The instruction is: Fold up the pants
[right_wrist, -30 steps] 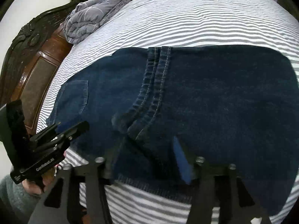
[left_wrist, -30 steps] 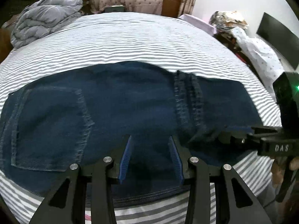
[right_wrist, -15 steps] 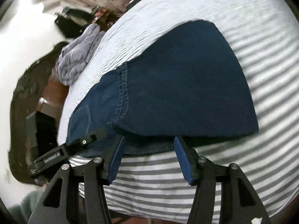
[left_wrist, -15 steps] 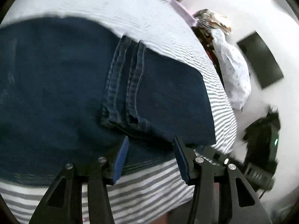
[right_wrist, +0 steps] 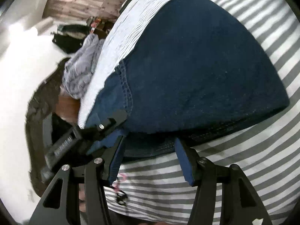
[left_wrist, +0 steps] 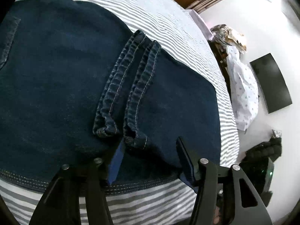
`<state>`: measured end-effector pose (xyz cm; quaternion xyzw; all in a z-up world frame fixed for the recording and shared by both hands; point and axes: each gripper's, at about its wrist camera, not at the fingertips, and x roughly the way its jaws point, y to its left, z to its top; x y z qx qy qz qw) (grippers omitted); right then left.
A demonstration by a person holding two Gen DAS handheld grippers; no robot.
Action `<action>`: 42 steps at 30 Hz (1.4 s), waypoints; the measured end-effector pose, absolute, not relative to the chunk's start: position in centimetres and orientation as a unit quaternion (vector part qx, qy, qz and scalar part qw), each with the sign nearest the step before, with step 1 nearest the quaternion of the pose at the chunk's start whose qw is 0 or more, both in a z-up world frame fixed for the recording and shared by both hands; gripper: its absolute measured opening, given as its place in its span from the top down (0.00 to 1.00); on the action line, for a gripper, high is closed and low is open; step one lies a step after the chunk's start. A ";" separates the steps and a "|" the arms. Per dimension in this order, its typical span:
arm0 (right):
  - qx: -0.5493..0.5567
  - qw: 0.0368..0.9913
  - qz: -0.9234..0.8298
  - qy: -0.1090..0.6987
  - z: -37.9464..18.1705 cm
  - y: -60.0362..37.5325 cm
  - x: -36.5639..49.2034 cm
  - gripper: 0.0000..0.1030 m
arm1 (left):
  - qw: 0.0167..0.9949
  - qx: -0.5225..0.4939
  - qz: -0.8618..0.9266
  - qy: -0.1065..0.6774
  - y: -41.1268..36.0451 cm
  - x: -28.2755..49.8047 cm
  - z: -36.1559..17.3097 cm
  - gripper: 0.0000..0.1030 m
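Lettering on left claw (right_wrist: 112, 129) unreadable.

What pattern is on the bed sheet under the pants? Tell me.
Grey and white stripes on the bed sheet, clearest in the right wrist view.

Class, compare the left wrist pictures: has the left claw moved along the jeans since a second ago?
Yes. The left claw has shifted rightward along the jeans, from beside the back pocket to the stacked hems; its jaws have just been opening.
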<state>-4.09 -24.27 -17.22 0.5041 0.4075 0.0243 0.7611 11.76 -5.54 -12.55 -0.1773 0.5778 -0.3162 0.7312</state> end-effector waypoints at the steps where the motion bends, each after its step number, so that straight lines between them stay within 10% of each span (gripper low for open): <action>1: 0.512 0.758 0.023 0.404 -17.3 -24.3 -4.0 0.49 | 0.737 -0.172 -0.313 0.574 -5.7 11.6 -12.6 0.49; 4: 0.534 0.751 0.010 0.388 -17.7 -25.1 -3.9 0.50 | 0.765 -0.130 -0.285 0.563 -6.1 10.9 -12.5 0.77; 7: 0.561 0.739 -0.004 0.373 -18.1 -26.0 -4.2 0.50 | 0.767 -0.146 -0.289 0.554 -5.1 10.8 -12.5 0.82; 42: 0.612 0.712 -0.009 0.344 -19.6 -26.0 -3.4 0.47 | 0.741 -0.159 -0.295 0.582 -1.4 12.1 -12.3 0.68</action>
